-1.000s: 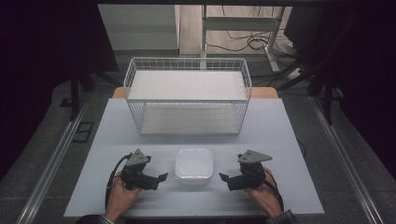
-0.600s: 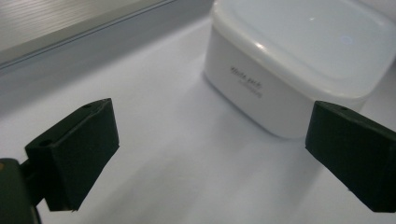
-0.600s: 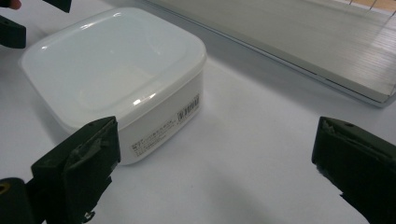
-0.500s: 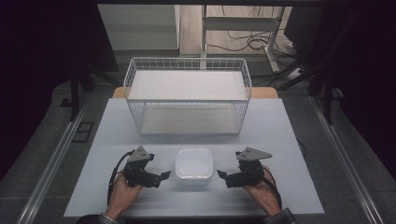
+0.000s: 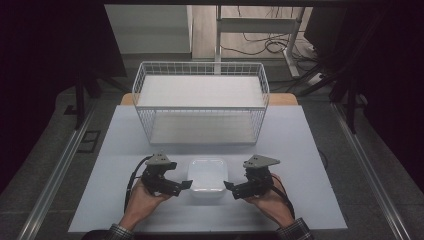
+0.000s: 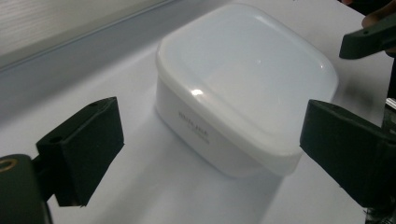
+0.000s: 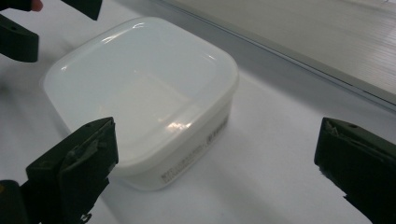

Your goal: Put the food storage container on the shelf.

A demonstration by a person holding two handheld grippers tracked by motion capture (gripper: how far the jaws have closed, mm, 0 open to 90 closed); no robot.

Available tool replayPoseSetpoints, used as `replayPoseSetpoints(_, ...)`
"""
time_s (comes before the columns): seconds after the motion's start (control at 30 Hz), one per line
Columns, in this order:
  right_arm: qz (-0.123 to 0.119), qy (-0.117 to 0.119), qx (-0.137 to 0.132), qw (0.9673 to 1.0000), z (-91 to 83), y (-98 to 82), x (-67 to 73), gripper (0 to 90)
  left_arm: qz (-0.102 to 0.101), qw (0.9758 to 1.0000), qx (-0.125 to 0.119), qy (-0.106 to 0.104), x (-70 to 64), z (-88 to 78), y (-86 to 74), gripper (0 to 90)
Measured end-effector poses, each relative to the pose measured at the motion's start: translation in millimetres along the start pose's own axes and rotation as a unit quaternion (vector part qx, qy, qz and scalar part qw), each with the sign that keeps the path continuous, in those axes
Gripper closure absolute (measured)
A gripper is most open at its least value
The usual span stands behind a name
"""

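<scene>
Pale table; between my spread left claw and spread right claw sits a tub, its print unreadable.

High view overhead facing forward, both gripper views close, sharing the white container from opposite sides

Desk: pale grey-blue top, matte, bare over most of its surface. A wooden edge shows at both far corners behind it.

Wire basket: white, rectangular, upright at the far middle of the desk, long side facing the camera. A white panel lies inside near the rim; a second white surface shows lower, through the mesh.

Floor: grey, with metal rails running along both sides of the desk. A small dark plate sits on the floor at the left.

Background: white frame legs and loose black cables on the floor behind the basket; the rest is dark.
</scene>
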State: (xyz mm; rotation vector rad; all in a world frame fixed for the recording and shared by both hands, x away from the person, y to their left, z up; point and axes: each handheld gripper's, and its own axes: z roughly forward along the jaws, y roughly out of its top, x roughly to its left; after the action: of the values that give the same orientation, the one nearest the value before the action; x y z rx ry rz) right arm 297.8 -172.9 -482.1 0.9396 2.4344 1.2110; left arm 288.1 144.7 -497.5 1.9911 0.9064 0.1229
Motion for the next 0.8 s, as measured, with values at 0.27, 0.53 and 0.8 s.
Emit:
replayPoseSetpoints(0.27, 0.009, 0.025, -0.008, 0.9996, 8.7, 12.2, 4.1, 13.3, 0.001, 0.9998, 0.006, -0.018, 6.0, 11.0, 11.6, 7.0)
replayPoseSetpoints(0.53, 0.054, 0.057, 0.023, 0.9966, 22.3, 7.5, 0.9, 10.1, -0.016, 0.9984, 0.025, -0.048, 10.1, 27.5, 5.2, 8.2)
replayPoseSetpoints(0.8, 0.111, 0.115, 0.054, 0.9856, 26.1, 3.5, -4.5, 23.4, -0.068, 0.9924, 0.039, -0.095, 10.0, 22.9, 0.5, 26.2)
